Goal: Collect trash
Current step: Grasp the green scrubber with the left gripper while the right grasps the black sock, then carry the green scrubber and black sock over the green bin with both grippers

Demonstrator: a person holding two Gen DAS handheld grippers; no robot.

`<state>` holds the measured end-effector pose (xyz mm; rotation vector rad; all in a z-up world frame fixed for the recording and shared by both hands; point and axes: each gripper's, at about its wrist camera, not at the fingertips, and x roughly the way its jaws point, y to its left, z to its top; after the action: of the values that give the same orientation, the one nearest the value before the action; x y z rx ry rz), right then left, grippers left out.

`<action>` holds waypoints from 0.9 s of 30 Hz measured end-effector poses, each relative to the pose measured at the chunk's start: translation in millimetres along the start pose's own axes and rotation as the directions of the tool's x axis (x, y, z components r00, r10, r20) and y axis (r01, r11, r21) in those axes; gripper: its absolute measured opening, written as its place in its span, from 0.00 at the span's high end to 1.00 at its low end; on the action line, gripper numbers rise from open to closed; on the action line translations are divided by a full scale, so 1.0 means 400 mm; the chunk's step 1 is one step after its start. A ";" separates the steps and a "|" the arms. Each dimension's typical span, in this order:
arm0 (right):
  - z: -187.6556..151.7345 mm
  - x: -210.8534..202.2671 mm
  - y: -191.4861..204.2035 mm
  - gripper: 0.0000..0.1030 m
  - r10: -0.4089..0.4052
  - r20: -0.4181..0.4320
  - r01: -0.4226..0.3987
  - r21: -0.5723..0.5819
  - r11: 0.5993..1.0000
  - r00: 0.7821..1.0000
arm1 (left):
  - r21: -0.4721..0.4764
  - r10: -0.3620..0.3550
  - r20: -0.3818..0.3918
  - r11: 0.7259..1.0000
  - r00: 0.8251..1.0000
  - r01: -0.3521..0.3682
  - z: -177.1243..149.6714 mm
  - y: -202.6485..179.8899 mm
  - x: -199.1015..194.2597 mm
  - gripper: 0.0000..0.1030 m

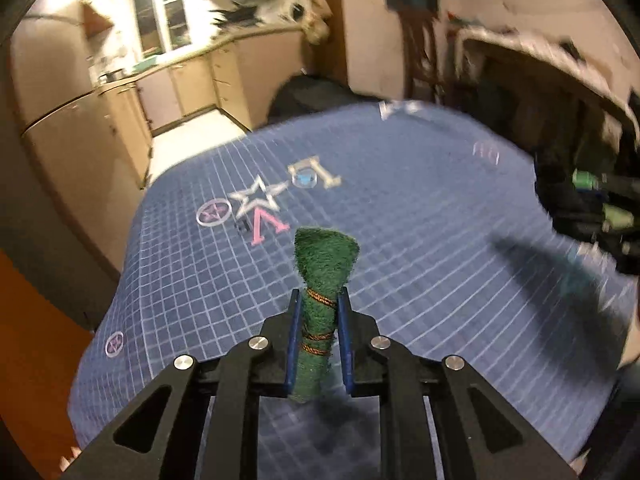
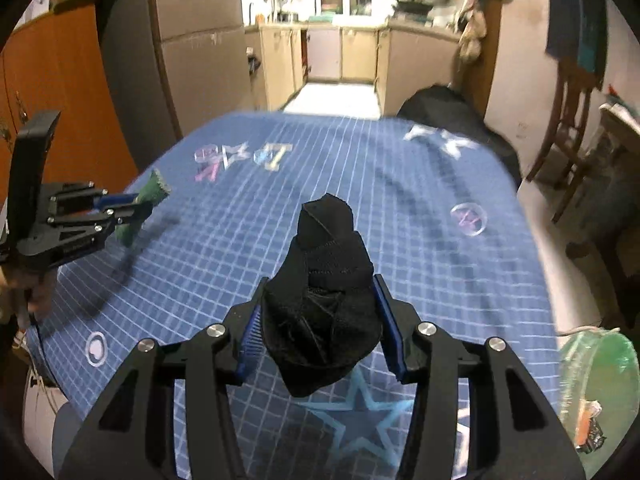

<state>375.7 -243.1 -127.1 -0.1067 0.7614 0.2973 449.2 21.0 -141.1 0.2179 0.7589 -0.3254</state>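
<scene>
One blue gridded table (image 2: 400,208), one green bin (image 2: 596,376) at near right. Two trash items: one crumpled black cloth (image 2: 324,300), one green roll (image 1: 322,304) tied with brown string. Right gripper (image 2: 320,332) grasps the cloth, left gripper (image 1: 319,344) clamps the roll; both are held above the table.

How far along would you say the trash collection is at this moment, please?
Done: hard to judge; a green-lined bin sits at the table's right edge with something orange inside. In hand: the left gripper is shut on a green roll tied with brown cord, and the right gripper is shut on a black cloth wad, both above the blue grid cloth. Left: dropping both in the bin.
</scene>
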 end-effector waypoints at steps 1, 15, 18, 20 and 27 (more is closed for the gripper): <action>0.001 -0.024 0.001 0.54 -0.010 0.024 0.010 -0.004 1.000 1.000 | -0.029 0.008 0.025 1.000 1.000 -0.008 0.006 -0.010 -0.025 0.83; 0.015 -0.256 -0.074 0.54 -0.096 0.214 0.086 0.056 0.995 0.972 | -0.181 0.028 0.241 0.983 0.970 0.016 0.114 -0.241 -0.281 0.83; 0.011 -0.276 -0.095 0.54 -0.118 0.222 0.104 0.074 0.992 0.968 | -0.168 0.019 0.244 0.985 0.970 0.023 0.130 -0.295 -0.297 0.83; 0.003 -0.293 -0.110 0.54 -0.123 0.226 0.105 0.087 0.991 0.966 | -0.158 0.013 0.246 0.987 0.969 0.027 0.141 -0.337 -0.304 0.83; -0.026 -0.357 -0.182 0.54 -0.172 0.235 0.146 0.122 0.982 0.957 | -0.136 -0.024 0.255 0.989 0.967 0.061 0.186 -0.442 -0.313 0.83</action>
<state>293.0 -347.0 -36.6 -0.0319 0.5176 0.1138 347.2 -139.7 -13.9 0.0227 0.5316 -0.3310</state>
